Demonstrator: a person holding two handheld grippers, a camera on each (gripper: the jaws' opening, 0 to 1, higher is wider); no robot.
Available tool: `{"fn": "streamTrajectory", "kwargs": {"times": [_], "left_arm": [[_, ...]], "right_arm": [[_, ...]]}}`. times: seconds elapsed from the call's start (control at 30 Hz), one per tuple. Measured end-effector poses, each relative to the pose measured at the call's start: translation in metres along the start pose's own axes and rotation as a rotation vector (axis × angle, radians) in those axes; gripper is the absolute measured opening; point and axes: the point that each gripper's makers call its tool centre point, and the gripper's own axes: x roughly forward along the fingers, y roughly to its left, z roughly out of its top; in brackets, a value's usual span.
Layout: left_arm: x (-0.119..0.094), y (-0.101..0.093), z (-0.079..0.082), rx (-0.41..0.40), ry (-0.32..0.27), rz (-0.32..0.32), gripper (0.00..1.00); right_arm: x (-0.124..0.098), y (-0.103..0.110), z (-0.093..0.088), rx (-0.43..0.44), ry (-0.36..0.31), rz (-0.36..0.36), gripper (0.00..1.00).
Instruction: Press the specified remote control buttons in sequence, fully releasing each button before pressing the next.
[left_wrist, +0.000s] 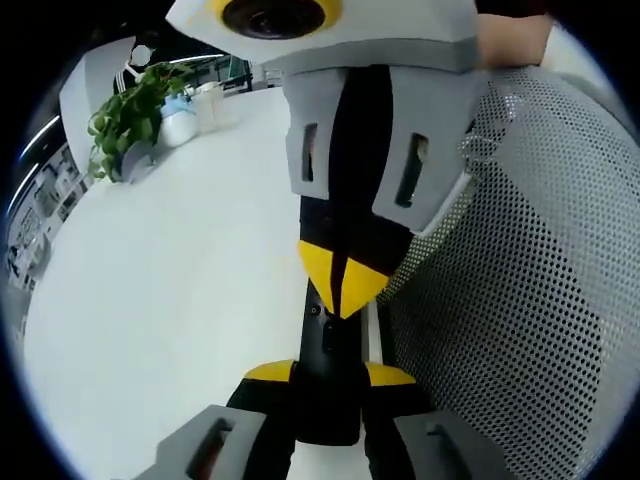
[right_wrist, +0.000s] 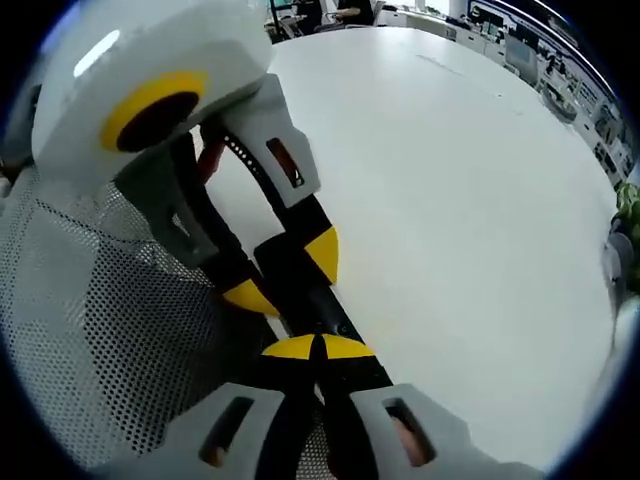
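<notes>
**Left gripper view.** A green leafy potted plant (left_wrist: 128, 120) stood at far left on the white tabletop (left_wrist: 170, 300), with a white container (left_wrist: 180, 125) just beside it. At centre, the left gripper (left_wrist: 330, 375) had its yellow-tipped grey jaws part-open, clamped on the sides of the slim black remote control (left_wrist: 327, 340). The right gripper (left_wrist: 340, 285) reached in from above, jaws closed tip to tip and holding nothing, with its tips on the remote's face. A white perforated mesh panel (left_wrist: 530, 300) lay at right.

**Right gripper view.** The mesh panel (right_wrist: 90, 320) lay at left. At centre, the left gripper (right_wrist: 285, 272) held the remote (right_wrist: 310, 300), and the right gripper's (right_wrist: 318, 347) closed tips met it.
</notes>
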Motion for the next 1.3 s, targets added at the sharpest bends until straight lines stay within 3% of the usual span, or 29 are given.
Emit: {"fn": "streamTrajectory", "kwargs": {"times": [0.5, 0.57, 0.7, 0.87, 0.9, 1.3], "left_arm": [[0.001, 0.002, 0.001, -0.002, -0.005, 0.005, 0.24], [0.001, 0.002, 0.001, -0.002, -0.005, 0.004, 0.24], [0.001, 0.002, 0.0, -0.001, -0.005, 0.004, 0.24], [0.0, 0.001, 0.001, -0.002, -0.005, 0.004, 0.24], [0.0, 0.001, 0.001, -0.001, -0.005, 0.004, 0.24], [0.0, 0.001, 0.001, -0.002, -0.004, 0.004, 0.24]], "right_arm": [[-0.001, -0.004, 0.001, -0.025, 0.005, -0.02, 0.0], [-0.003, -0.011, 0.002, -0.05, -0.001, -0.059, 0.0], [-0.004, -0.01, 0.005, 0.007, -0.026, -0.029, 0.0], [0.0, -0.007, -0.001, -0.047, 0.01, -0.04, 0.0], [-0.001, -0.007, 0.002, -0.054, -0.009, -0.042, 0.0], [0.0, -0.008, 0.0, -0.017, -0.011, -0.043, 0.0]]}}
